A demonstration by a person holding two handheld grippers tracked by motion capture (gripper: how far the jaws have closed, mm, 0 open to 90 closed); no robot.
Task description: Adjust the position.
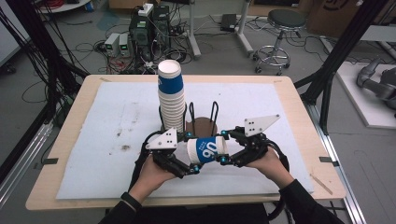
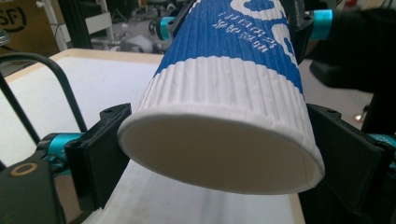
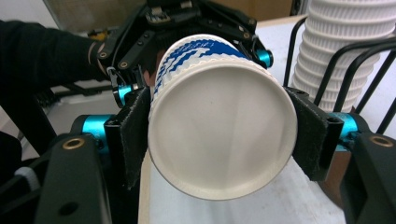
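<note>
Quick take on the cup swap going on here. The stack (image 1: 171, 98) sits in the left slot of the wire holder (image 1: 203, 125) at the middle of the table (image 1: 74, 121), and it's tall and leaning a bit, so I'd stay off it.

The left gripper (image 1: 190, 153) has its jaws set wide on either side of the cup's (image 1: 208, 150) left end. In the left gripper view its pads (image 2: 100, 154) sit right at the wall, but I honestly can't tell if they're squeezing or just flanking it.

The cup itself is in the air, lying on its side just in front of the holder, over the near middle of the table, with nothing under it but the white mat (image 1: 126, 121).

The right gripper (image 1: 224, 147) is the one clearly doing the work: its pads (image 3: 133, 135) are clamped on the cup's right end from both sides.

It looks to me like a handover between the two tools. My tips:
- Keep one tool pinching firmly the whole time, since that's all that holds the cup up.
- Don't crush it. Ribbed paper dents easily, so grip near an end, where it's stiffer.
- Pull straight along the cup's axis with no twisting, or it'll pop out of the pads.
- Keep both hands low and clear of the stack.
</note>
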